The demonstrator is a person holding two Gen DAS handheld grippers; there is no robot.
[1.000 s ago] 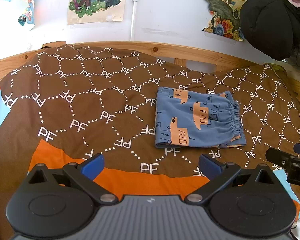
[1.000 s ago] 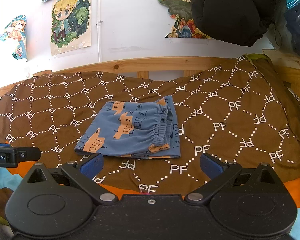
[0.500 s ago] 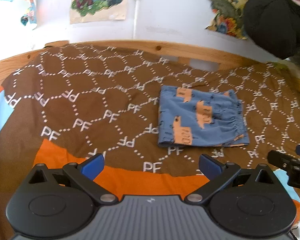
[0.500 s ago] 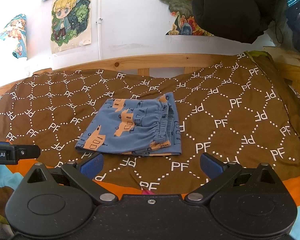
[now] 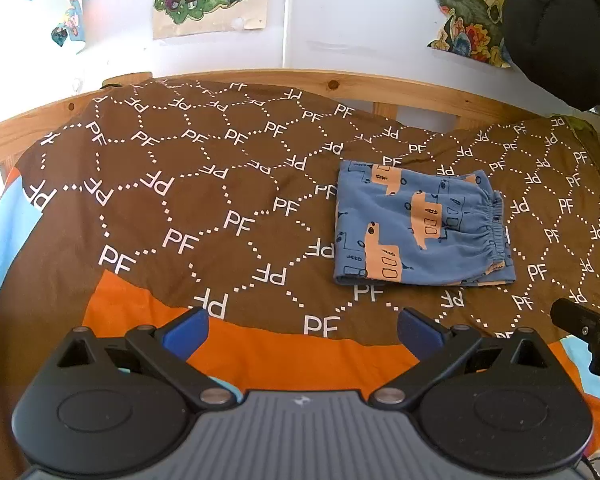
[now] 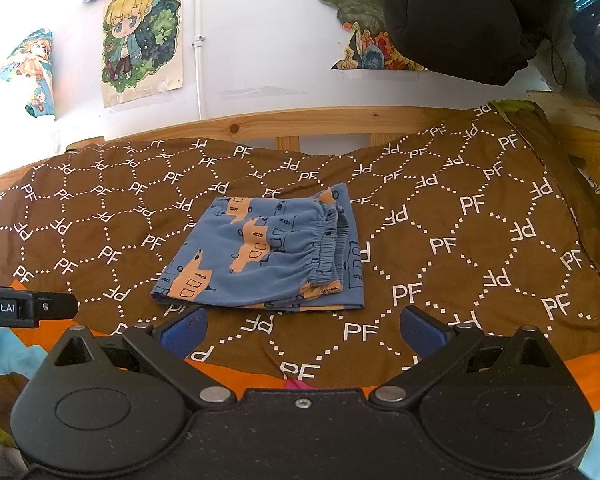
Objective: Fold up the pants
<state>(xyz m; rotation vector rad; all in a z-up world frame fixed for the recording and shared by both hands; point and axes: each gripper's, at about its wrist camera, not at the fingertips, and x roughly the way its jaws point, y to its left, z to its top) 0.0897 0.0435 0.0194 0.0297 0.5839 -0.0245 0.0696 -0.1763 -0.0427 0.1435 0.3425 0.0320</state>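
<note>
pants: one pair of small blue cotton pants with orange vehicle prints (image 5: 422, 228), folded into a flat packet on the brown PF-patterned bedspread (image 5: 188, 208)
lie: long side runs left-right, elastic waistband on the right
left gripper (image 5: 302, 326): blue fingers spread wide, holding nothing, pants ahead and off to its right
right gripper (image 6: 300, 326): also wide open and empty, pants nearly straight ahead, so I'd say it's nearer
count: two grippers, one garment, looks pretty much done
</note>
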